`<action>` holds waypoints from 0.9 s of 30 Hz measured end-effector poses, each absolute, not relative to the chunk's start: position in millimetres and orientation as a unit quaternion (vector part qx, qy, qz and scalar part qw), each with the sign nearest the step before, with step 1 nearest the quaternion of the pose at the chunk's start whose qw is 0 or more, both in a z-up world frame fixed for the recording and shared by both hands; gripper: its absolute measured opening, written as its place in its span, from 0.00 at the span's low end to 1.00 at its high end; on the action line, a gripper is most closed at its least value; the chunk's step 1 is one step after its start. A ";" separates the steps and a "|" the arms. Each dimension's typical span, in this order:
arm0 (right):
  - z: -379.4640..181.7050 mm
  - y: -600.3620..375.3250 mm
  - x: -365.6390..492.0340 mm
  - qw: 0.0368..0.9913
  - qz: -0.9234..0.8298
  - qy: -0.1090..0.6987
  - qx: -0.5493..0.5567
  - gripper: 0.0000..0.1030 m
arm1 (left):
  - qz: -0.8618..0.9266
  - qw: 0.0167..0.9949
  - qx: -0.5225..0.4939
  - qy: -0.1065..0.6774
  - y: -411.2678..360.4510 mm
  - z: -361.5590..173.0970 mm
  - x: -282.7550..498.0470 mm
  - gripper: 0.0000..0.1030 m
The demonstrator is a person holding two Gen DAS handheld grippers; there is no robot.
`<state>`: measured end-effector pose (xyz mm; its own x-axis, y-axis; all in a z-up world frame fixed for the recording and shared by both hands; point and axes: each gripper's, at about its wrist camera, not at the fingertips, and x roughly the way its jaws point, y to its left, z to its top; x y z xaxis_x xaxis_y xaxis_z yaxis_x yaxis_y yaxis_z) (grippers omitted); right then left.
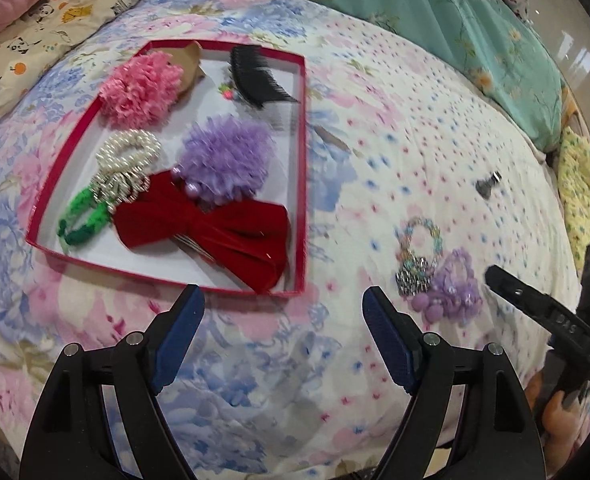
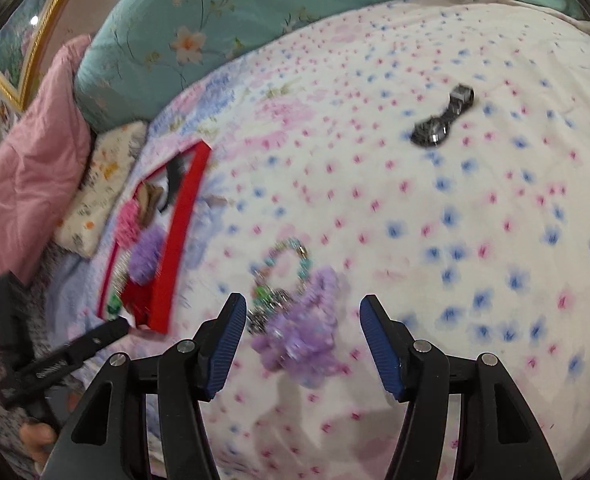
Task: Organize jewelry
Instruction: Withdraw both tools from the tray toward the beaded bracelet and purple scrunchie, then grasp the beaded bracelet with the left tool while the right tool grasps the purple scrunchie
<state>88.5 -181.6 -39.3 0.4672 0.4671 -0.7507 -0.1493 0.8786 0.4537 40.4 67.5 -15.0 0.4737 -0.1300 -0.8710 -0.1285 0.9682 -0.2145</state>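
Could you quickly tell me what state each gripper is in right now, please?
Left gripper: open, holding nothing, in front of the red tray.
Right gripper: open, holding nothing, around the purple hair accessory without gripping it.

Ahead of our left gripper (image 1: 283,304), whose jaws stood wide, the near wall of the red tray (image 1: 167,276) barred the way, and a red bow (image 1: 211,226) crowded the tray floor beyond. To its right lay bare quilt (image 1: 335,240). Between the spread jaws of our right gripper (image 2: 301,318) sat a purple hair tie (image 2: 303,328) touching a beaded bracelet (image 2: 291,256); further forward-right, quilt ran free up to a dark clip (image 2: 443,120).
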 end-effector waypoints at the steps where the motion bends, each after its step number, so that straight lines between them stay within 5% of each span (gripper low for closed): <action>1: -43.2 -178.5 88.5 0.840 0.184 0.485 0.158 0.60 | -0.003 0.848 -0.123 0.516 63.8 -16.9 39.7 0.79; 4: -52.5 -164.0 87.4 0.846 0.180 0.488 0.116 0.55 | -0.009 0.846 -0.118 0.520 55.9 -19.9 39.8 0.79; 7: -56.9 -157.2 85.8 0.853 0.172 0.486 0.082 0.22 | -0.018 0.845 -0.111 0.522 46.8 -20.7 41.9 0.79; 10: -54.6 -161.6 83.2 0.855 0.178 0.479 0.085 0.19 | -0.030 0.846 -0.095 0.524 33.9 -20.7 48.9 0.79; 12: -48.8 -167.5 80.7 0.858 0.182 0.471 0.094 0.05 | -0.044 0.848 -0.079 0.523 20.4 -19.1 56.4 0.79; 21: -14.4 -221.6 71.7 0.875 0.169 0.423 0.162 0.04 | -0.102 0.852 -0.010 0.513 -49.3 -22.2 100.8 0.78; 27: -12.7 -242.7 68.9 0.878 0.163 0.407 0.195 0.04 | -0.141 0.842 0.006 0.521 -83.7 -33.4 116.0 0.53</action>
